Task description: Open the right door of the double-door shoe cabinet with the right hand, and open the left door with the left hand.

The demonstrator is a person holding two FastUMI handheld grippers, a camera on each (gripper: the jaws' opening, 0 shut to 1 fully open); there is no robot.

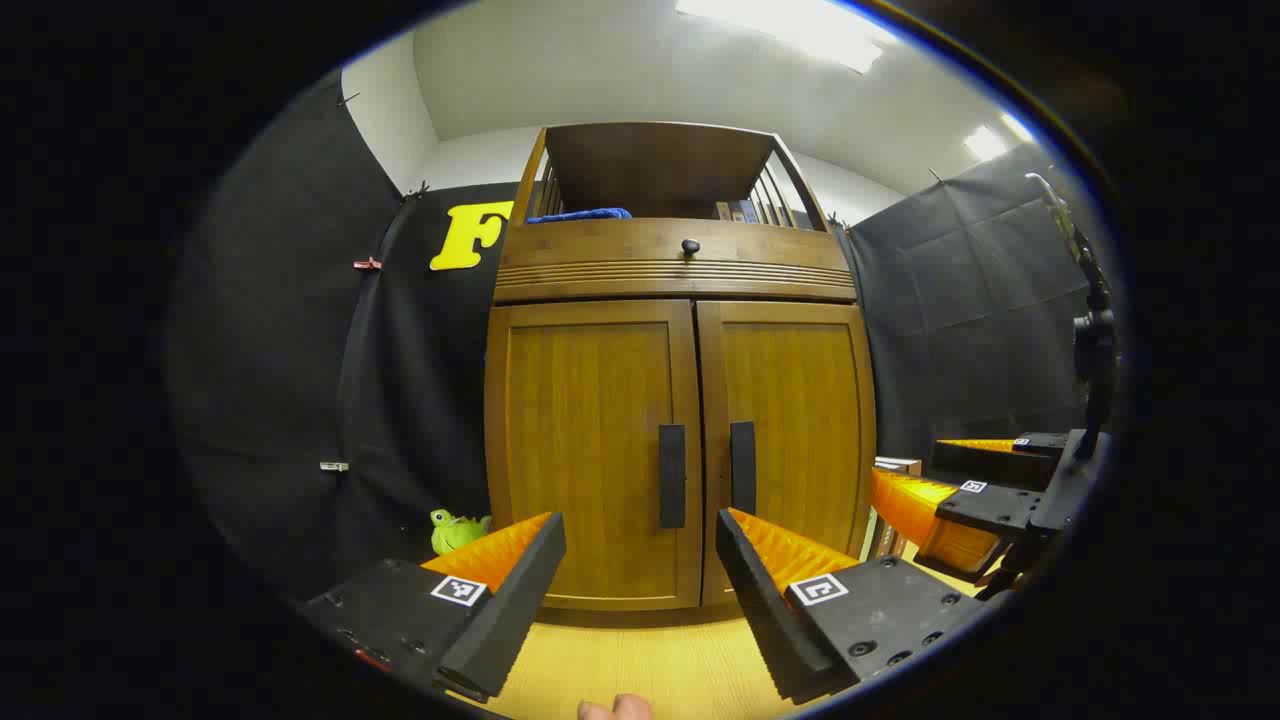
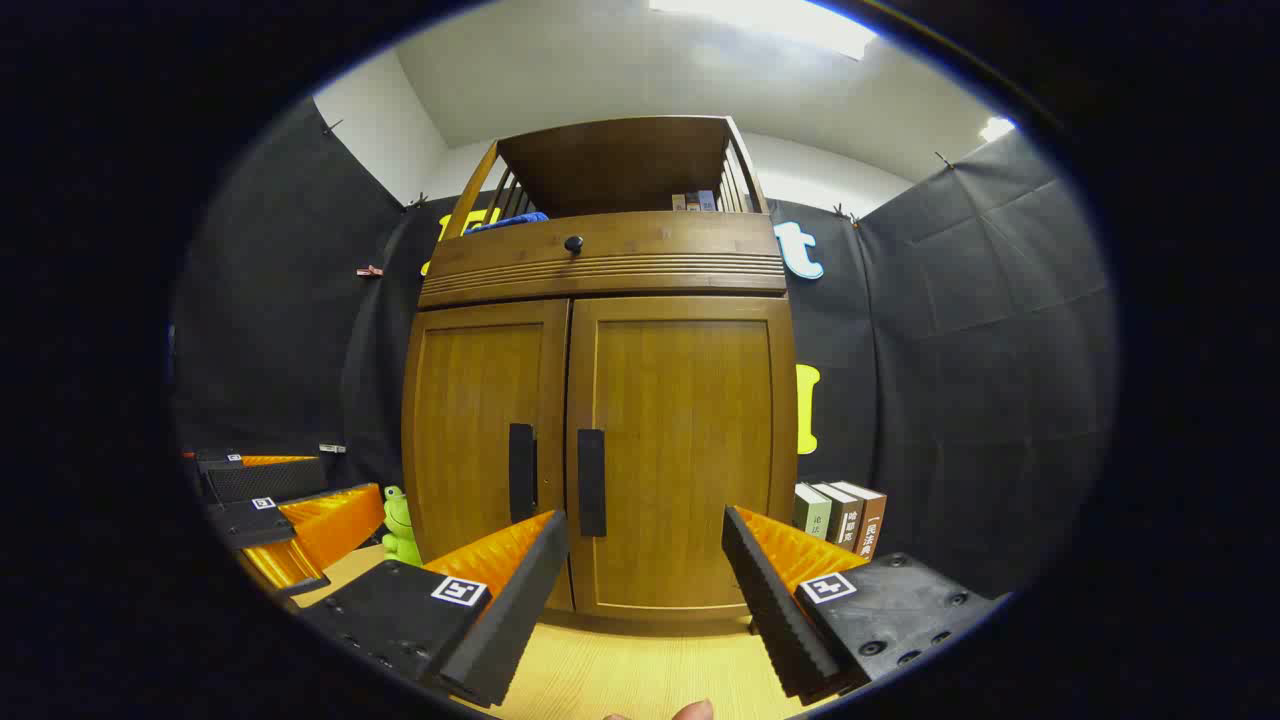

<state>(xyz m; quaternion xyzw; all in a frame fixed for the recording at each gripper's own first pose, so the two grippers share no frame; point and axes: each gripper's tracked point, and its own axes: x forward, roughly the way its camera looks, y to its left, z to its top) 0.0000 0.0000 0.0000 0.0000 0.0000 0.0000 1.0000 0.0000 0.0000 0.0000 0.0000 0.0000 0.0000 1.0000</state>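
Note:
A wooden double-door shoe cabinet stands ahead with both doors closed. Each door carries a dark vertical handle near the centre seam: the left door's handle and the right door's handle. My left gripper is open, short of the doors, and roughly frames the two handles. My right gripper is open too, a little right of the handles and short of the right door. Each gripper also shows at the edge of the other's view: the right gripper and the left gripper.
A drawer with a round knob sits above the doors, under an open shelf holding a blue cloth. A green frog toy stands left of the cabinet and several books right of it. A pale wooden surface lies in front.

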